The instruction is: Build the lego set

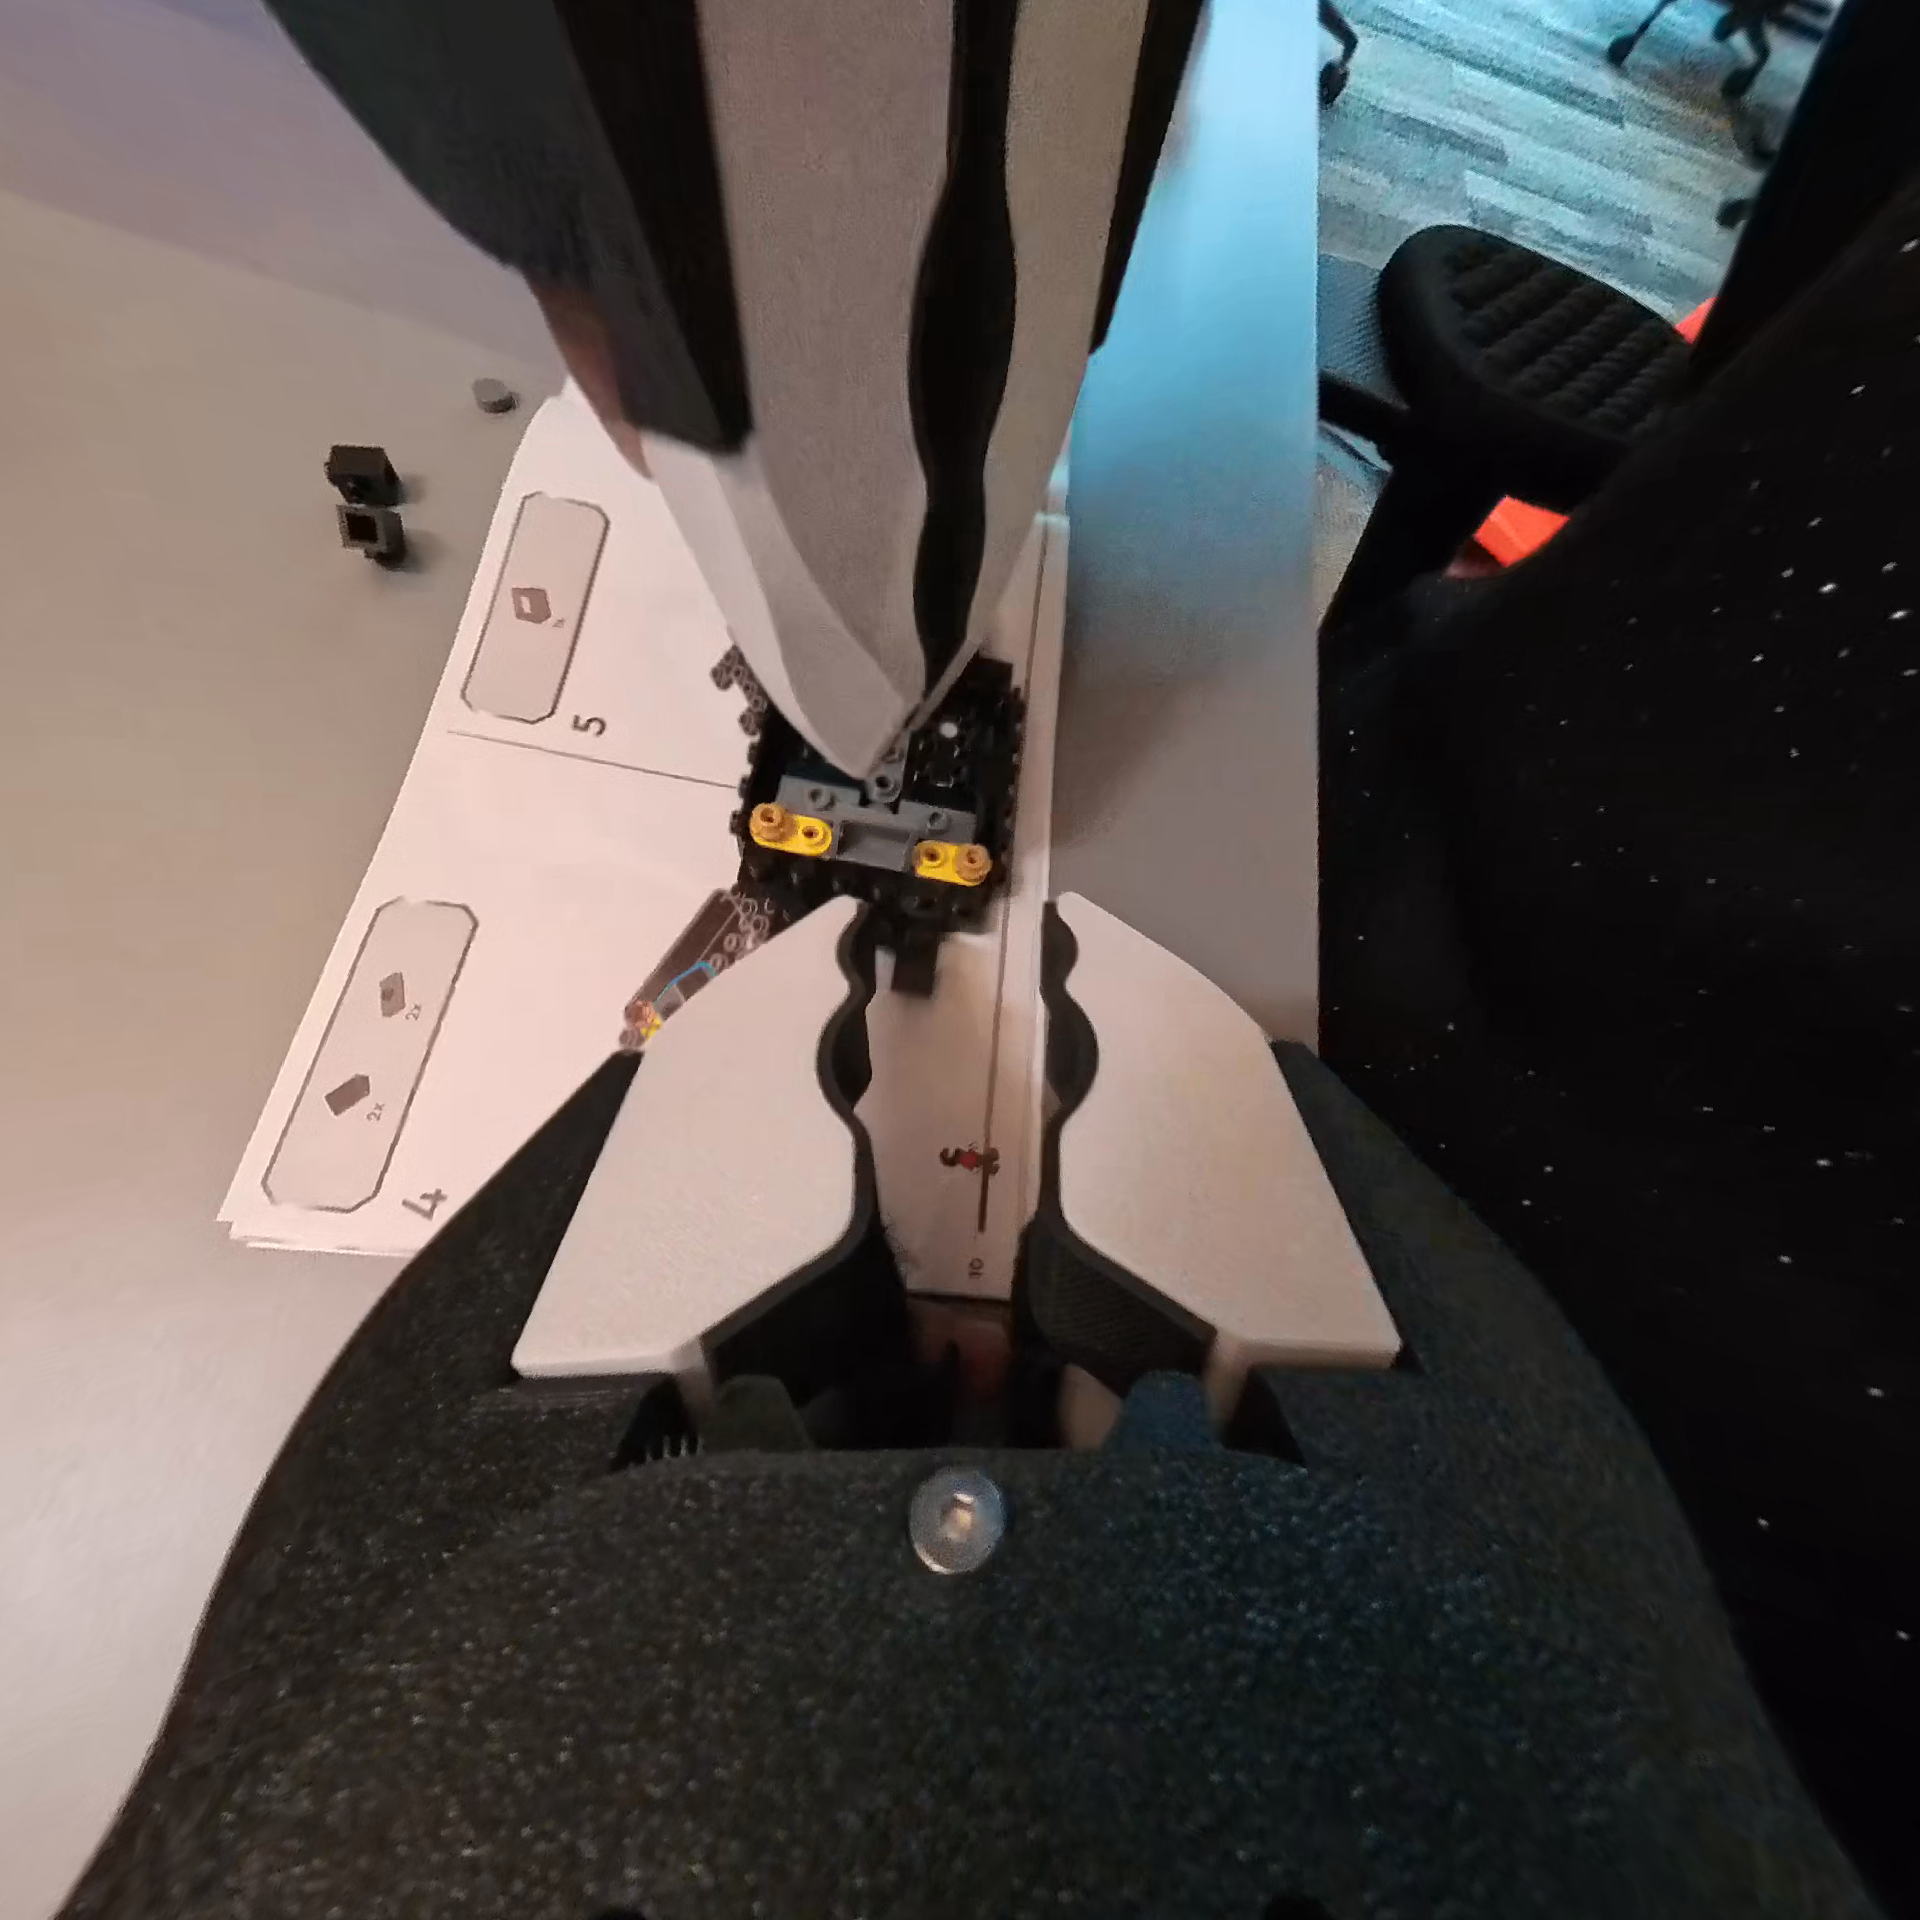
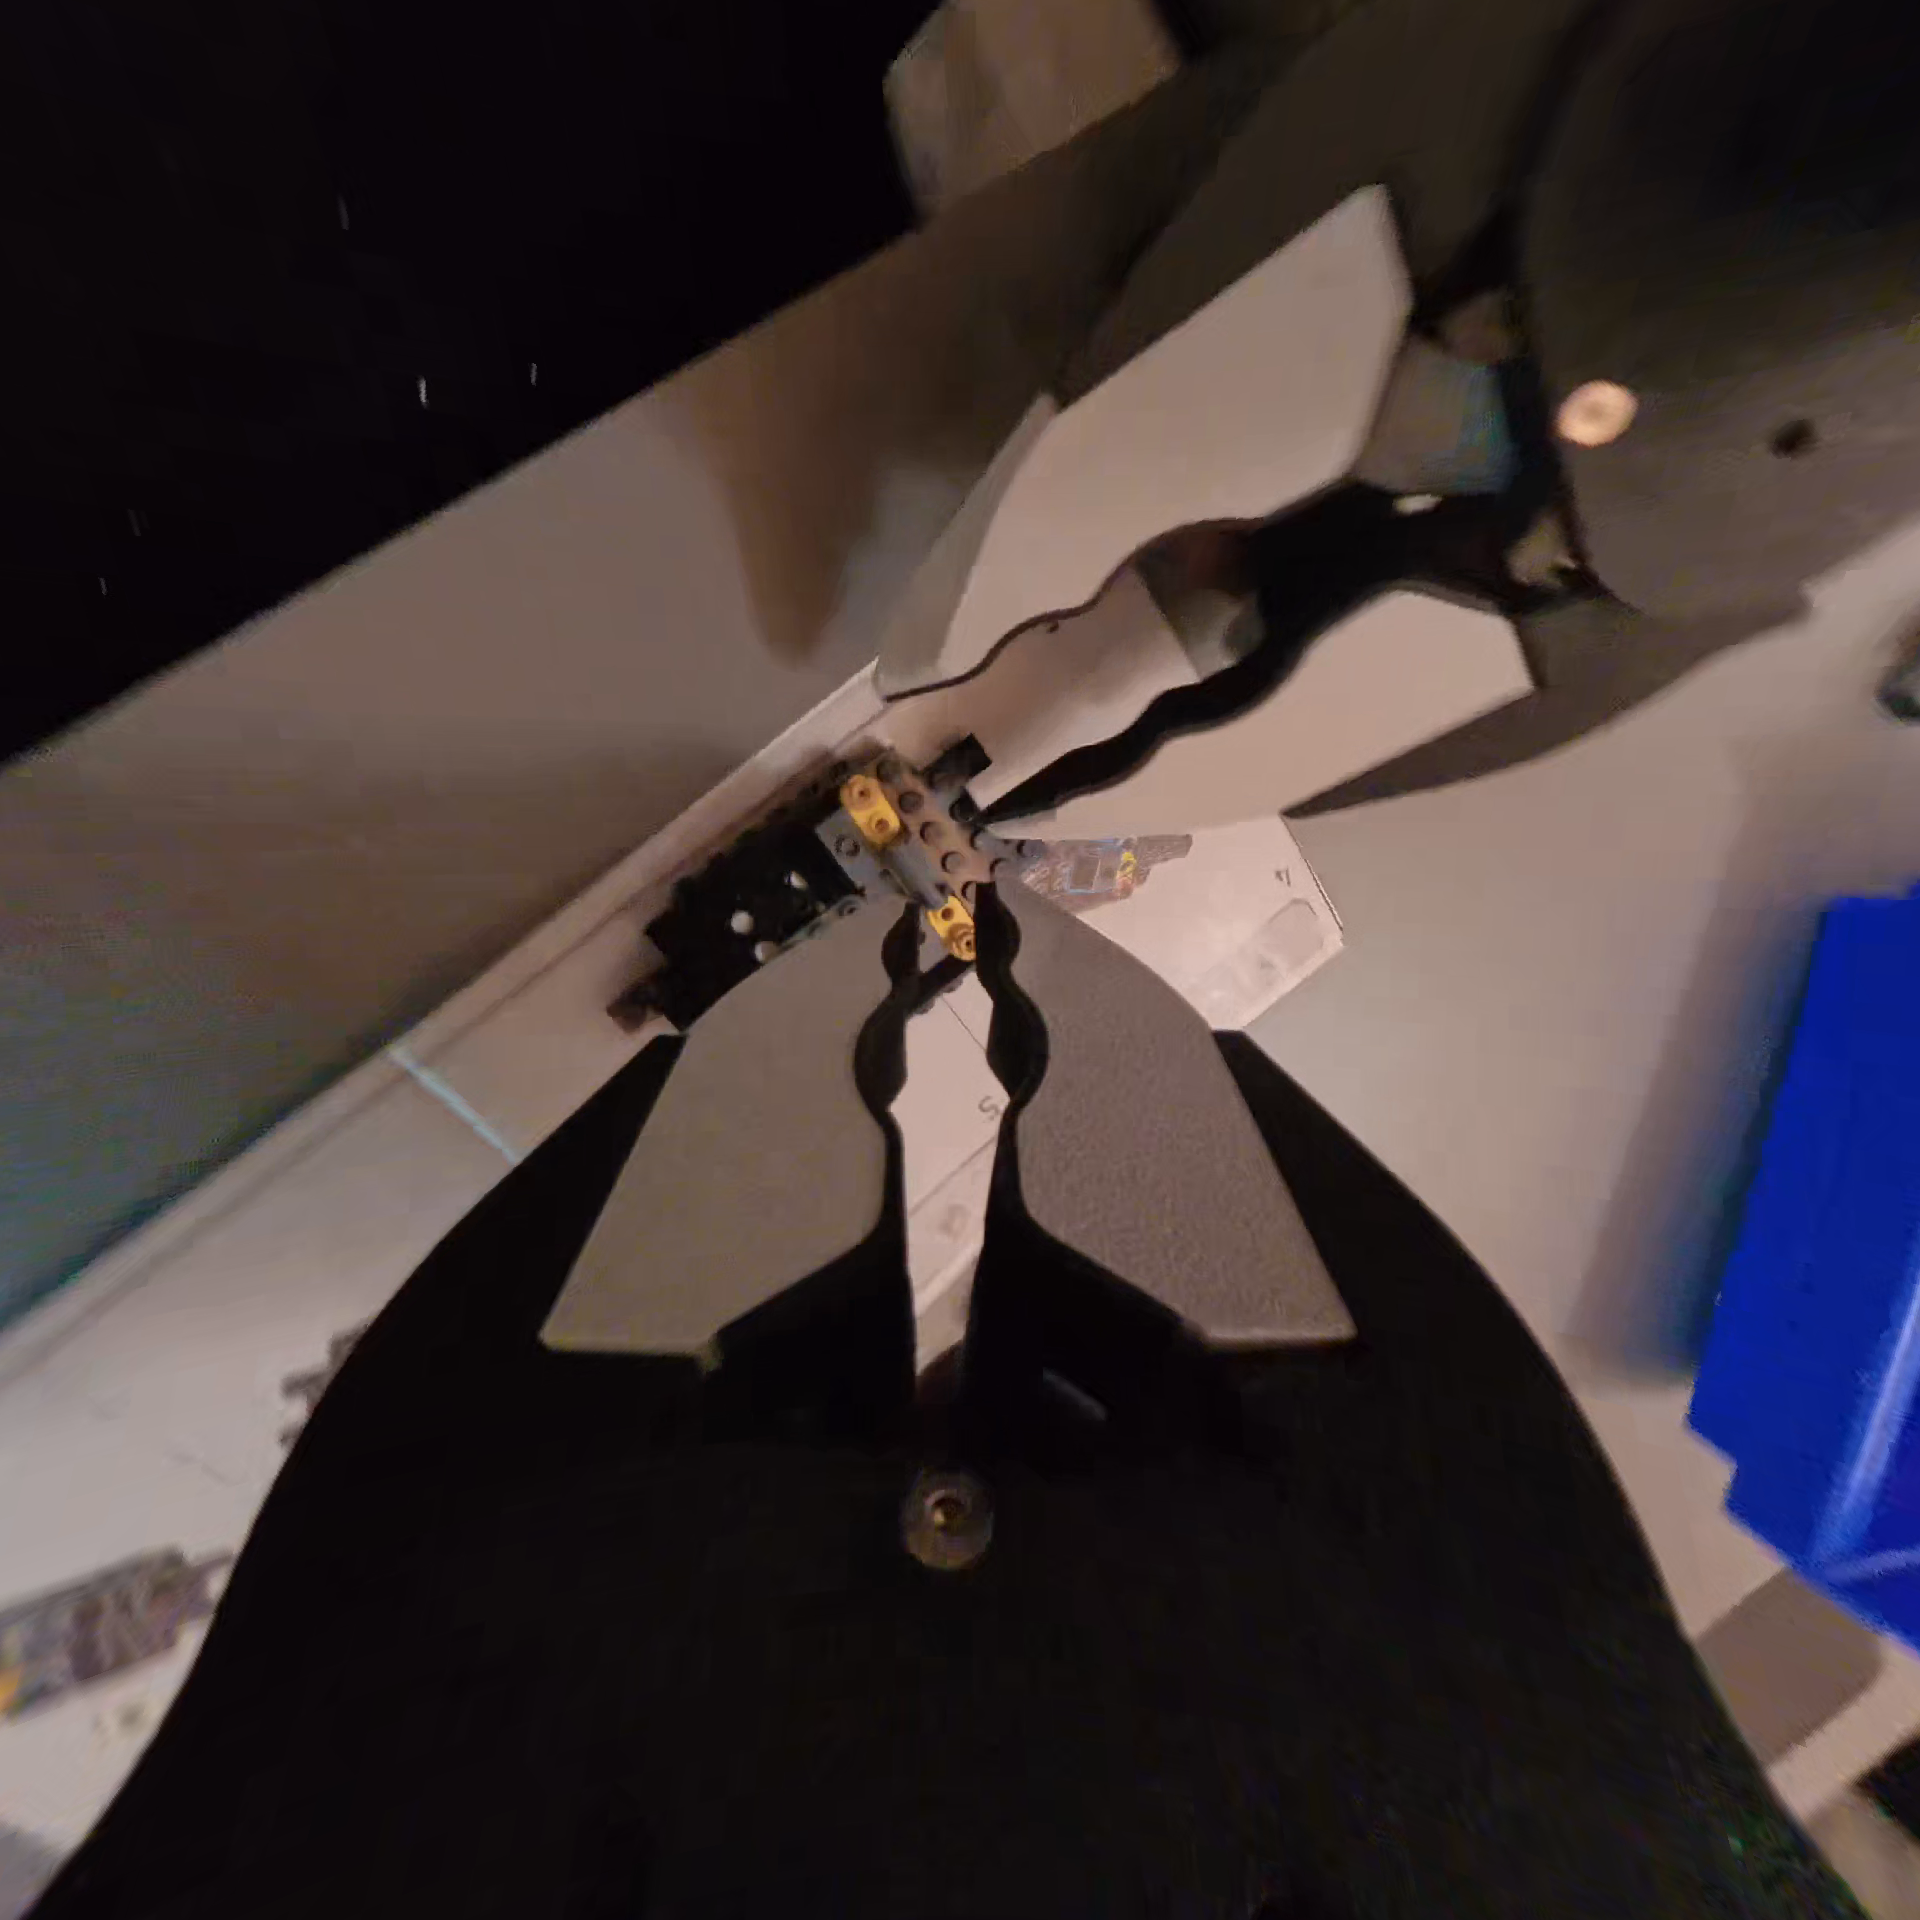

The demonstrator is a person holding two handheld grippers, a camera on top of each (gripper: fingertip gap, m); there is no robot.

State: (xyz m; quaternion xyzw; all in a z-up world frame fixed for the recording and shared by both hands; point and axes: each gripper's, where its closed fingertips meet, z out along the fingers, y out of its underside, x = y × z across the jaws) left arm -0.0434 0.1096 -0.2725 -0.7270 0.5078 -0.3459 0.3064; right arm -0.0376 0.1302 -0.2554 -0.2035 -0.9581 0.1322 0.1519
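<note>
A small black Lego build (image 1: 966,727) with a grey middle part (image 1: 873,836) and two yellow plates (image 1: 790,828) lies on the instruction sheet (image 1: 520,831) near the table edge. My left gripper (image 1: 951,914) is open just short of the build, with the build's black tail between its fingertips. My right gripper (image 1: 899,750) comes down from above, shut, with its tips on a small grey piece (image 1: 883,779) on top of the build. In the right wrist view the right gripper (image 2: 951,904) meets the build (image 2: 748,904) and the left gripper (image 2: 935,748) stands open opposite.
Two small black pieces (image 1: 364,473) and a grey round piece (image 1: 494,395) lie on the table left of the sheet. A blue bin (image 2: 1818,1247) stands at the right. The table edge (image 1: 1195,623) runs just right of the build, with a black chair (image 1: 1527,332) beyond. Only a small space, under 4 cm, lies between the two pairs of fingers.
</note>
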